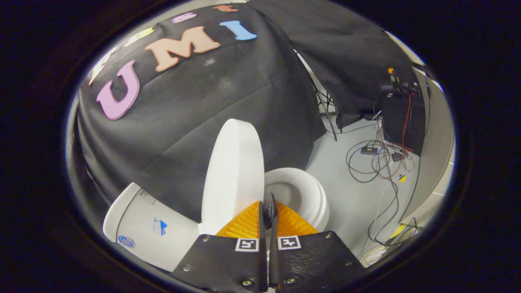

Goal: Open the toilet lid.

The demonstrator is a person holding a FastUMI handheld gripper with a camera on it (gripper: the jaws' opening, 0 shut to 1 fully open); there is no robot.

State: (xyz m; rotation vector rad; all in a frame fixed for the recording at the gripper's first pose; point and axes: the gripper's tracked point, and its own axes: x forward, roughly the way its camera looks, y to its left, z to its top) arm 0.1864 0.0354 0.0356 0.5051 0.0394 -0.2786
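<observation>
Gripper (268, 211): fingers pressed together, narrow slit only, nothing held btwn them. Tips sit just beside the lower edge of the toilet lid (234, 175), on its bowl side; contact w/ lid can't tell.

Lid stands raised, near upright, its edge tilted a bit, backed by the black cloth wall (195, 106). Tank (142, 228) lies to the lid's far side, w/ stickers on its face (too small to make out).

Seat ring (309, 195) and bowl (287, 191) exposed just ahead of the tips; bowl interior looks plain white, contents can't tell.

Open grey floor (346, 191) beyond the bowl. Past that: tangle of cables (378, 162), a black box (403, 122) w/ wires on top, a light stand leg (325, 110) by the cloth edge. All well apart from toilet.
</observation>
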